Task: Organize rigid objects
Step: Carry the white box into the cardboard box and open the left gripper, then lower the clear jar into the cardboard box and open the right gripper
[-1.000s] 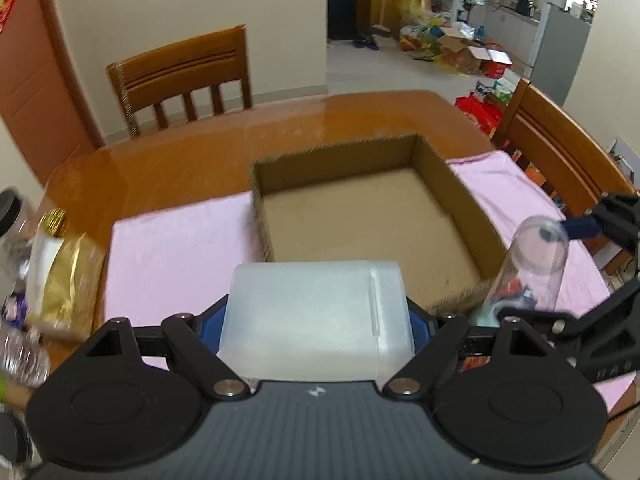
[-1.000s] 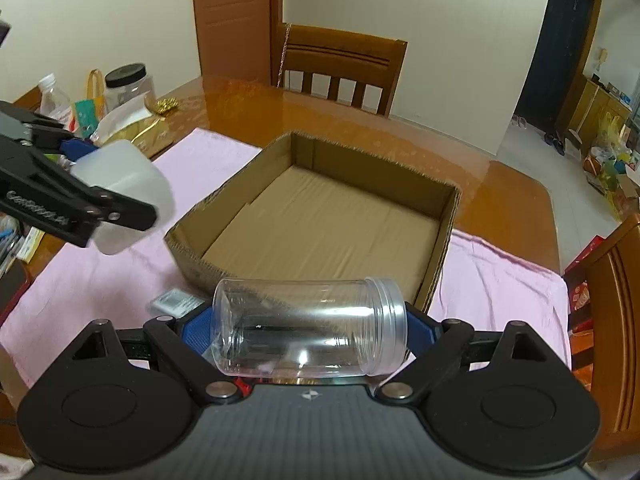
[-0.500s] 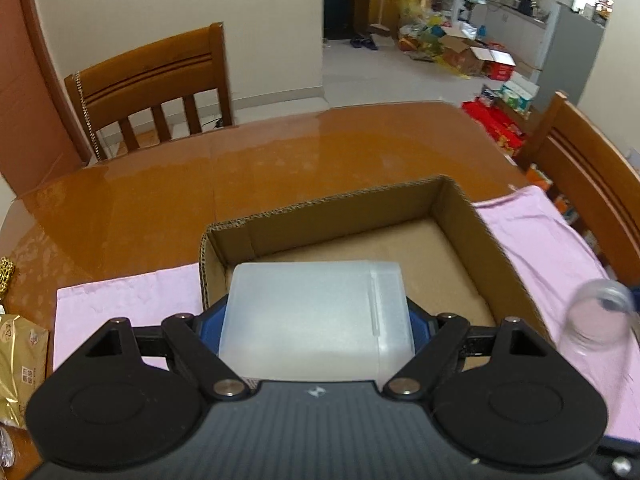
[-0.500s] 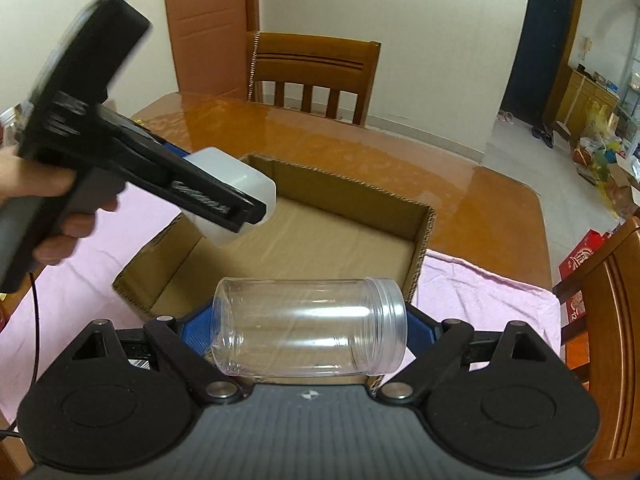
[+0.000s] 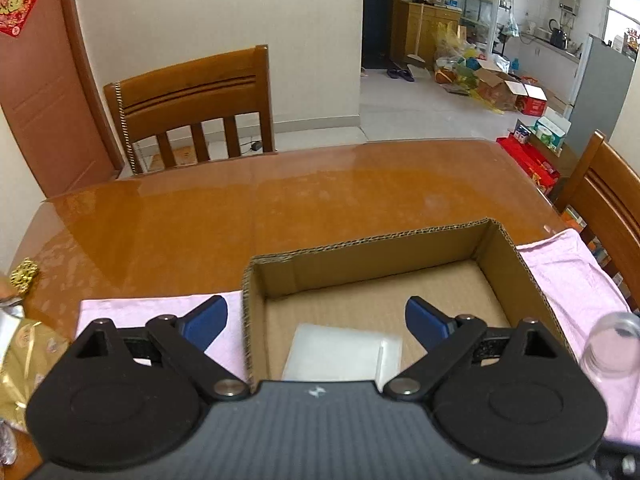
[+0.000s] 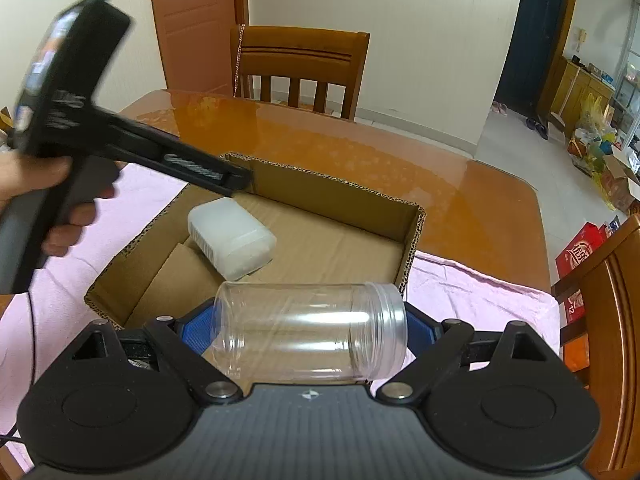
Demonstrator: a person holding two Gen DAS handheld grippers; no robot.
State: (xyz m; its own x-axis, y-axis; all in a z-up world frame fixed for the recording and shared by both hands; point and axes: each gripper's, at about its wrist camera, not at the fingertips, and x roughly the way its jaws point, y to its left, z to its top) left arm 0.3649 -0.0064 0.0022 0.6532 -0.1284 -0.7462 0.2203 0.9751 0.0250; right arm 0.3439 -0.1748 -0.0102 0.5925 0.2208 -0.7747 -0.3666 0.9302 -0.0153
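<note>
Far left of left wrist view: gold foil packet [image 5: 18, 354] on wooden table [image 5: 320, 192], tiny print on it unreadable; red paper ornament [image 5: 16, 4] on door [image 5: 44, 92], gold characters too blurred to read. Left gripper [image 5: 316, 322] over pink cloth [image 5: 160, 304] and near-left corner of cardboard box [image 5: 372, 248], blue pads spread wide, nothing between them. White plastic container [image 5: 340, 354] lying on box floor below the gap, touching neither pad, at near-left part of box. Right edge: clear jar [image 5: 610, 346] blurred above cloth. Red cartons [image 5: 534, 162] on floor beyond, print illegible. In right wrist view, from left: hand [image 6: 48, 204] gripping left gripper [image 6: 236, 180] handle, white lettering on its side smeared by motion, unreadable; fingers reaching over box [image 6: 340, 192] far-left rim. White container [image 6: 232, 238] on its side inside box at left, tilted against a raised cardboard flap. Center bottom: right gripper [image 6: 310, 334] clamped narrow on clear jar [image 6: 310, 334], jar horizontal, threaded mouth to the right, lidless, above near edge of box. Pink cloth [image 6: 480, 292] right of box. Far right: red carton [image 6: 576, 260] beside chair [image 6: 612, 300], white characters only partly legible.
</note>
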